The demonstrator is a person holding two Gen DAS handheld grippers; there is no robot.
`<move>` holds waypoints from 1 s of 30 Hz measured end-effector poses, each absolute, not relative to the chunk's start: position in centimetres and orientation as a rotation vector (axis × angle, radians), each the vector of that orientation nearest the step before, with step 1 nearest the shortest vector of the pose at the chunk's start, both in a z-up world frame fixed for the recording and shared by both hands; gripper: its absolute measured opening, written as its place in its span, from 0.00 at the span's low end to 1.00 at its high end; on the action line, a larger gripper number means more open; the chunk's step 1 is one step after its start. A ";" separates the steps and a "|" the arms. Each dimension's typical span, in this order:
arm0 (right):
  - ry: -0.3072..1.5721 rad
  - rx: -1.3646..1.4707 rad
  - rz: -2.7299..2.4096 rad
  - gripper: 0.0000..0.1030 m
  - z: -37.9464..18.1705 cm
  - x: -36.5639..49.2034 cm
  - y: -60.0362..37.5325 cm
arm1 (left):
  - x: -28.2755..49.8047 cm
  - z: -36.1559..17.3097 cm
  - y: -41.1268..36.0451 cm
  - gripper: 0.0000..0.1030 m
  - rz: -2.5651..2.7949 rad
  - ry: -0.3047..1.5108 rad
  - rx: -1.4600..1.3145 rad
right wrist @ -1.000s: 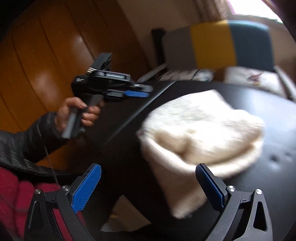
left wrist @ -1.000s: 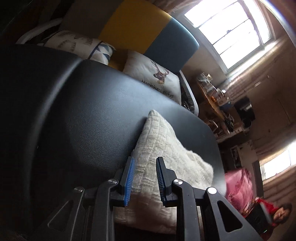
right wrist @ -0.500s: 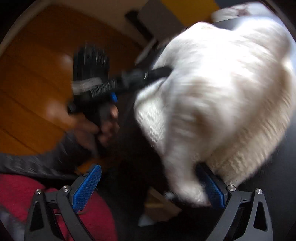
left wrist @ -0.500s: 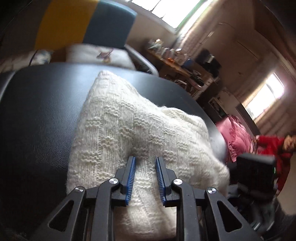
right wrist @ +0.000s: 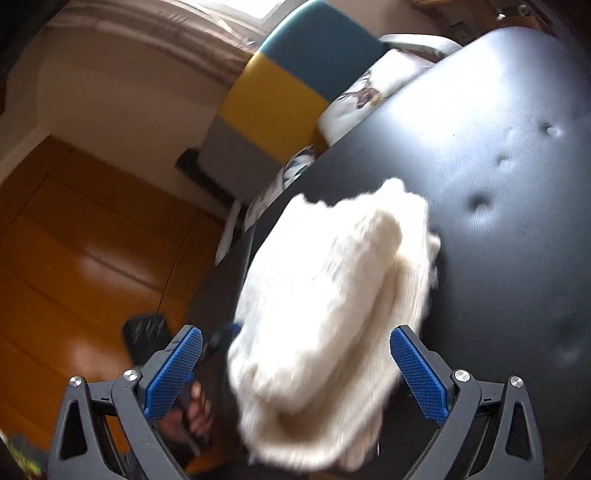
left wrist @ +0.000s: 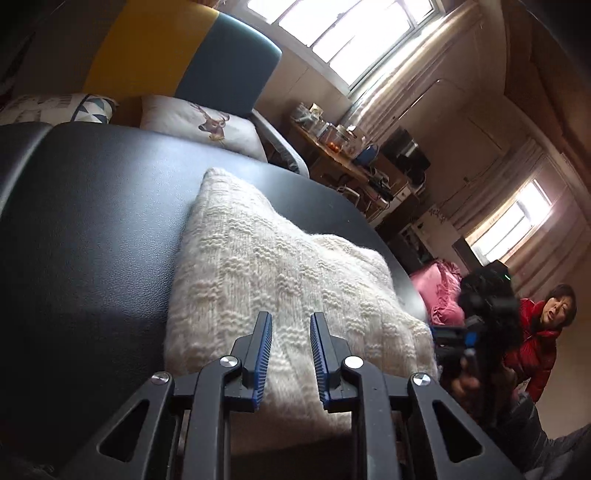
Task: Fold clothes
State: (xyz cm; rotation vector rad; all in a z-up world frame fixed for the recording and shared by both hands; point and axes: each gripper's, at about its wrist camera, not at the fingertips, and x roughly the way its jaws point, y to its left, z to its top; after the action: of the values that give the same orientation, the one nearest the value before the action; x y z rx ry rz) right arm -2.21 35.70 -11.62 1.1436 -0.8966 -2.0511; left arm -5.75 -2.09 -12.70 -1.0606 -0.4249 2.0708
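Cream cable-knit sweater (left wrist: 280, 280), folded into a thick rectangular bundle, lies on the black padded leather bench (left wrist: 92, 221), fuzzy and textured; no readable writing shows on it. Left claw (left wrist: 291, 354) hovers narrowly parted over its near edge, gripping nothing. Right claw (right wrist: 295, 373) gapes wide around the bundle's end, empty

I see a black padded surface (left wrist: 92, 221) up front, and behind it a sofa (left wrist: 207, 55) with yellow and teal back panels and a deer cushion (left wrist: 207, 122). Bright windows (left wrist: 343, 33) with curtains (left wrist: 402, 88) light a cluttered shelf (left wrist: 347, 158). Orange wood floor (right wrist: 74, 240), cream wall (right wrist: 122, 92).
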 end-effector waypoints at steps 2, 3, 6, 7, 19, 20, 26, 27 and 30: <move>-0.910 1.170 -2.043 1.00 -11.9 -4.4 34.6 | -5.2 -12.5 -2.0 0.20 2.083 -0.398 -1.040; -0.913 1.185 -2.030 0.97 -12.1 -5.4 33.8 | -4.9 -12.4 -1.8 0.20 2.089 -0.380 -1.029; -0.800 1.295 -2.050 0.46 -12.9 -6.9 31.0 | -4.2 -12.5 -1.3 0.20 2.098 -0.330 -1.000; -0.723 1.317 -2.079 0.41 -12.5 -7.2 30.2 | -4.0 -12.5 -1.2 0.20 2.095 -0.319 -0.990; 0.156 1.415 -2.372 0.38 -11.5 -11.4 27.8 | -2.7 -15.1 1.2 0.21 1.847 -0.080 -1.156; 0.139 1.415 -2.380 0.44 -11.8 -11.8 28.2 | -2.4 -14.5 1.4 0.20 1.832 -0.054 -1.162; 0.016 1.405 -2.413 0.72 -12.8 -13.3 30.5 | -1.9 -11.1 2.2 0.21 1.793 -0.116 -1.064; -0.019 1.404 -2.413 0.72 -12.6 -13.5 30.8 | -2.0 -10.9 2.7 0.21 1.804 -0.116 -1.049; -0.213 1.348 -2.379 0.72 -11.6 -13.9 31.3 | -2.4 -10.7 5.4 0.21 1.793 -0.090 -1.038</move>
State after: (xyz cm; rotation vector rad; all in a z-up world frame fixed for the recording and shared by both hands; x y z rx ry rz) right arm -13.90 31.27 -11.61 1.3476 -0.2133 -2.3793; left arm -2.39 5.40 -10.74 -1.0384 -0.0898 1.7929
